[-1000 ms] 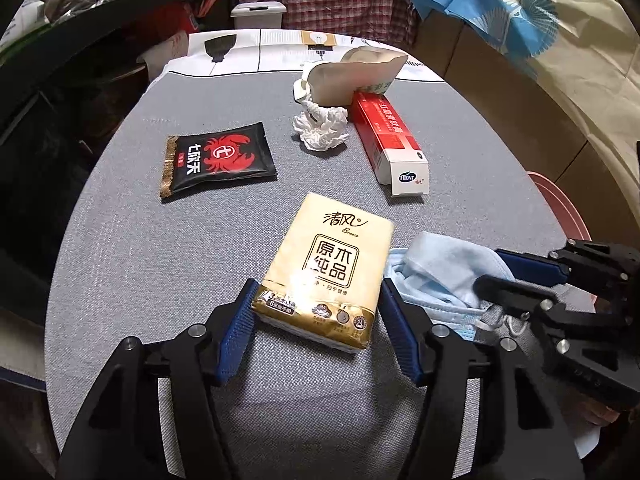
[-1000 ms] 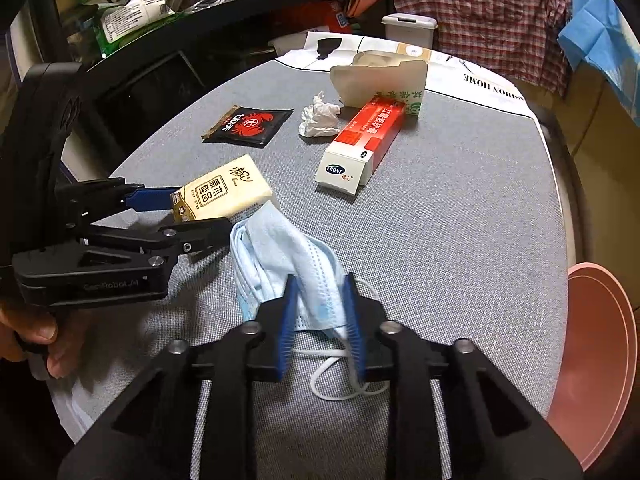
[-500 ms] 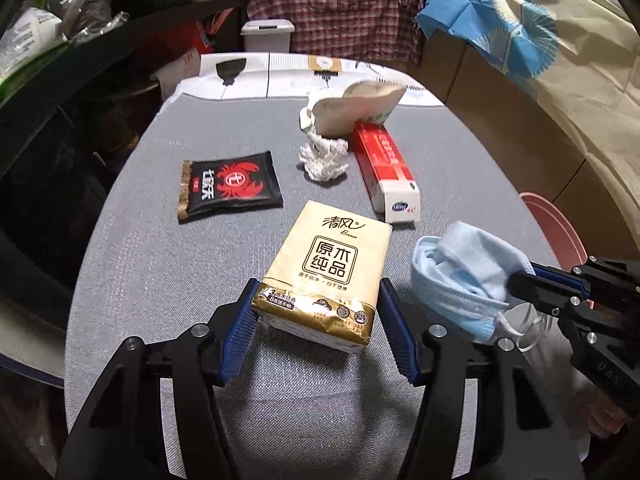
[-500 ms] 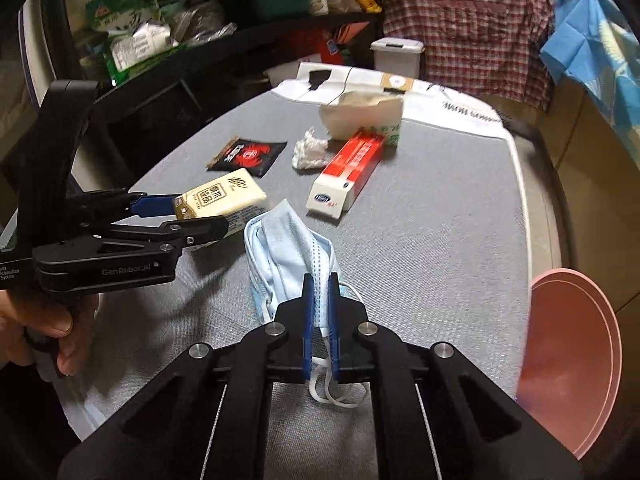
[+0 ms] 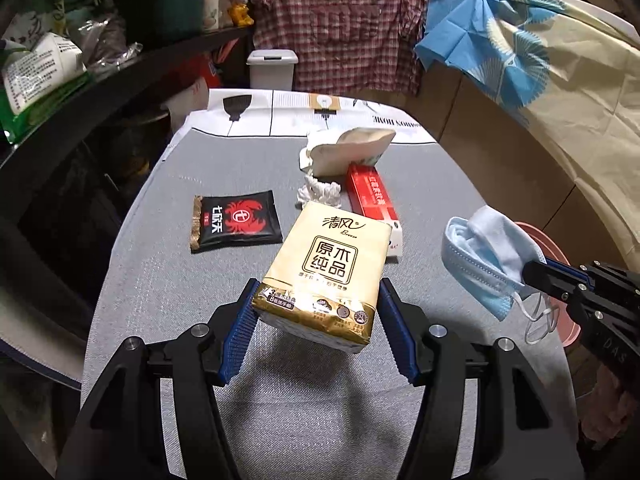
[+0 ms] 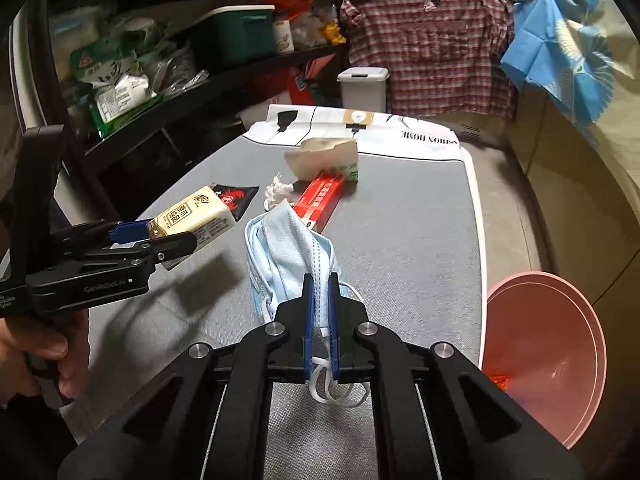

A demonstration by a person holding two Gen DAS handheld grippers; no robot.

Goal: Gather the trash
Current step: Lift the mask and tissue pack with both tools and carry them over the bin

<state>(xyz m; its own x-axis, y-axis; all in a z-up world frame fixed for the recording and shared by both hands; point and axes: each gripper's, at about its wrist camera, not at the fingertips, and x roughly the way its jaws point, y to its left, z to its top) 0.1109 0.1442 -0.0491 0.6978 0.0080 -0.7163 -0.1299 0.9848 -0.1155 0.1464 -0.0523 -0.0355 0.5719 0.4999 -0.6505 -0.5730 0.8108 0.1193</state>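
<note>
My left gripper (image 5: 316,320) is shut on a beige tissue pack (image 5: 332,268), which hangs above the grey table (image 5: 168,280). The same tissue pack (image 6: 192,220) shows in the right wrist view, held off the surface by the left gripper (image 6: 160,236). My right gripper (image 6: 320,300) is shut on a light-blue face mask (image 6: 288,256), its white ear loops dangling below the pads. In the left wrist view the face mask (image 5: 484,256) hangs from the right gripper (image 5: 536,270) at the right.
On the table lie a black snack packet (image 5: 236,224), a crumpled white tissue (image 5: 320,194), a red-and-white box (image 5: 372,204) and an open beige tissue bag (image 5: 348,152). A pink basin (image 6: 548,352) stands beside the table's right edge. A small white bin (image 6: 362,88) stands beyond the far end.
Both grippers have risen. The right gripper closed on the mask and lifted it clear of the table; the tissue pack came up off the surface with the left gripper.
</note>
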